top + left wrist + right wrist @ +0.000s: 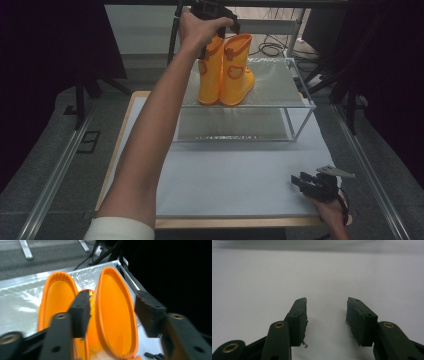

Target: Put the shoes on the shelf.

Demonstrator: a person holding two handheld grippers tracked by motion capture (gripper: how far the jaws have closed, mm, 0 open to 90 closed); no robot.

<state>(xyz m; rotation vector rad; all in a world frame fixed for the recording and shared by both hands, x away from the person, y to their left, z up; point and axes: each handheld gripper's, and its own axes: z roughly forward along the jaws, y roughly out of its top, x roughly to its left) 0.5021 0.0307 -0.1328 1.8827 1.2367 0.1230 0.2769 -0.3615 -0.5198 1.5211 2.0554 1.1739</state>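
On the upper shelf of a glass-and-metal rack (299,102) at the table's far side stood a pair of orange rubber boots (226,70), upright and touching. Above them the left gripper (112,312) hung with its jaws spread, one between the two boot tops and one outside the nearer boot's rim, so they straddled that rim without clearly pressing it. From the high view the person's hand (197,27) covered most of that gripper. Near the front right edge of the white table (225,180), the right gripper (326,317) rested with jaws apart and nothing between them; its hand was cut off by the frame.
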